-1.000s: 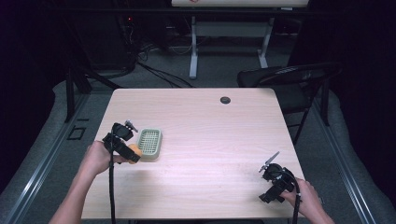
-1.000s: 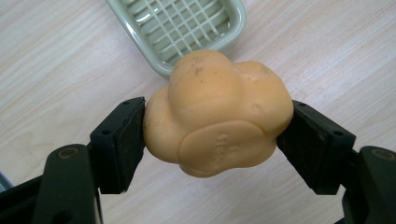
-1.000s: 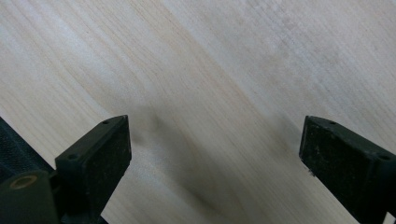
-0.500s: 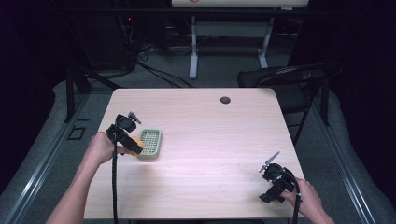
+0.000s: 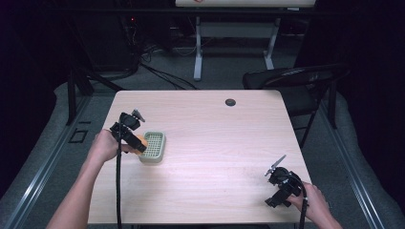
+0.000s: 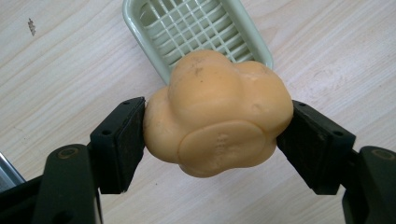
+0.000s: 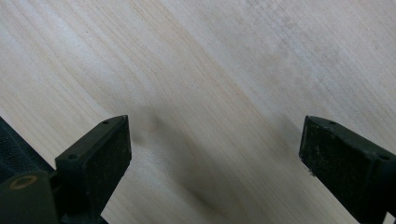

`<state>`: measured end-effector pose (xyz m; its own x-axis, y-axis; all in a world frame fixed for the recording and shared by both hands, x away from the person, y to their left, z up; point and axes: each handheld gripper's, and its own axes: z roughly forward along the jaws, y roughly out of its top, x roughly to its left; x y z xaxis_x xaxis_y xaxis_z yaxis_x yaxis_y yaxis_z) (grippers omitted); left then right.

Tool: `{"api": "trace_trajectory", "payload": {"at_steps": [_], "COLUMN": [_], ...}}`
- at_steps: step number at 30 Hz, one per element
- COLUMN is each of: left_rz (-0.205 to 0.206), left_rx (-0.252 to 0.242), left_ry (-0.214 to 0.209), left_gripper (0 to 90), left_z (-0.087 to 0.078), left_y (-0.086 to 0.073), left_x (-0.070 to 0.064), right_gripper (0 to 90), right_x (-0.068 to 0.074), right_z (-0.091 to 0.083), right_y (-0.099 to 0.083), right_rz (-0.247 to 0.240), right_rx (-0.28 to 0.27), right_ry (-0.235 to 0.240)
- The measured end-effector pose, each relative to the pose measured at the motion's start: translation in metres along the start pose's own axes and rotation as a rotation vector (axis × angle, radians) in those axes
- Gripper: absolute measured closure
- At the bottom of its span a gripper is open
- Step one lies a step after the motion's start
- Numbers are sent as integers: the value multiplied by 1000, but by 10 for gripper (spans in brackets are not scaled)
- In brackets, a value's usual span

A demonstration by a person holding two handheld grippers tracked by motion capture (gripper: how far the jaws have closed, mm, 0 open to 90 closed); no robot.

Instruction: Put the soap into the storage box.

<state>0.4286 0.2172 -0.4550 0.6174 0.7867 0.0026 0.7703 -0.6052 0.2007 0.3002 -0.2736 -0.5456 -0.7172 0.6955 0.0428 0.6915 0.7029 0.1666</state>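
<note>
The left gripper [image 6: 217, 135] clamps both jaws on an orange, lumpy flower-shaped soap bar [image 6: 217, 114], held over the near rim of a pale green slotted soap dish [image 6: 196, 32] on the wooden table [image 5: 215, 143]. Far right, the right gripper [image 7: 215, 154] rests wide open, holding nothing.

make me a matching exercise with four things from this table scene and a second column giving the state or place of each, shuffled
Things:
1. orange soap
2. green soap dish
3. right gripper
4. black round cap

States or places:
A. open, nothing between its jaws
B. near the table's far edge
C. clamped in the left gripper
D. on the table, nothing in it

Pairs: 1-C, 2-D, 3-A, 4-B
</note>
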Motion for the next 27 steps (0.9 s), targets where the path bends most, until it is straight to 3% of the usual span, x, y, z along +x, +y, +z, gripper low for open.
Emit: {"api": "trace_trajectory", "payload": {"at_steps": [27], "left_rz": [-16], "left_rx": [24], "left_ry": [-12], "left_gripper": [265], "left_z": [19], "left_y": [23], "left_x": [9], "right_gripper": [88], "right_x": [0], "right_z": [1], "right_y": [0], "right_rz": [8], "right_rx": [-7], "right_ry": [1]}}
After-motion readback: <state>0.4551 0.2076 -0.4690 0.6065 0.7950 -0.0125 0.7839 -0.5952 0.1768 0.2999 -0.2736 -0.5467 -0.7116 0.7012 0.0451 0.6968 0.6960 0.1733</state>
